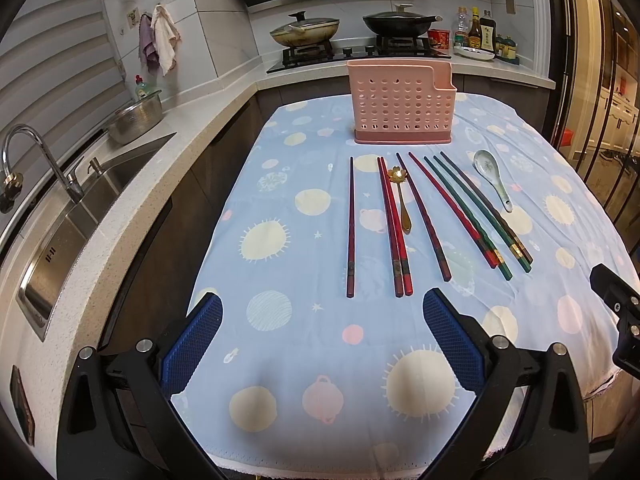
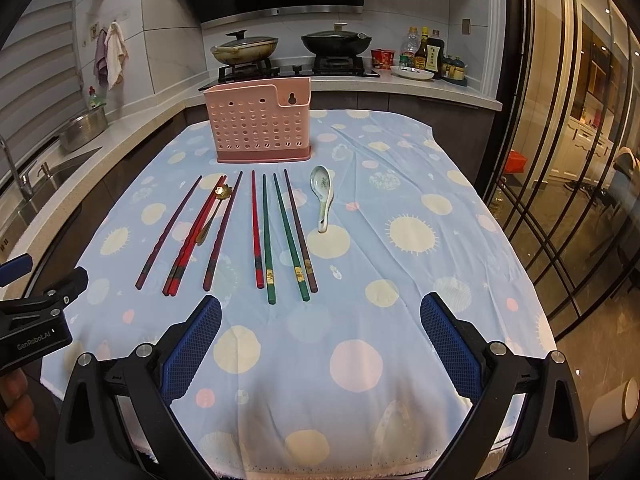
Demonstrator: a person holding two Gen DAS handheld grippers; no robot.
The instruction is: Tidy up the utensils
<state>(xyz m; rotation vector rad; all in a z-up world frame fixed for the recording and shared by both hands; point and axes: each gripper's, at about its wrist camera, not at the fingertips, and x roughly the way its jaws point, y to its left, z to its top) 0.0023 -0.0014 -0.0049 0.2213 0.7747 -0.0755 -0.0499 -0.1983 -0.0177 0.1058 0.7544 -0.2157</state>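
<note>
Nothing is sorted yet, by the look of it: the pink utensil holder (image 1: 402, 102) stands upright at the far end of the blue tablecloth (image 1: 304, 360), and no handle or tip shows above its rim. Every utensil lies flat in front of the holder, on the near side of it. Eight chopsticks (image 1: 398, 224) fan out in a row, some paired and touching, one dark one (image 1: 351, 226) lying alone out to the holder's left. The small gold spoon (image 1: 402, 200) rests against the red pair, and the ceramic spoon (image 1: 491, 178) sits off to the holder's right, apart from the sticks.

The left gripper (image 1: 322, 312) hovers short of the chopstick ends with its jaws spread wide and nothing between them. The right gripper (image 2: 320, 314) is the same: wide apart, empty, just nearer than the green sticks (image 2: 280, 236).

So the whole job is still ahead. Room looks generous: bare cloth between grippers and utensils, and open cloth to the holder's right. The counter edge and sink (image 1: 60, 224) run along the holder's left side, and the cloth's near hem hangs over the table edge below the grippers
</note>
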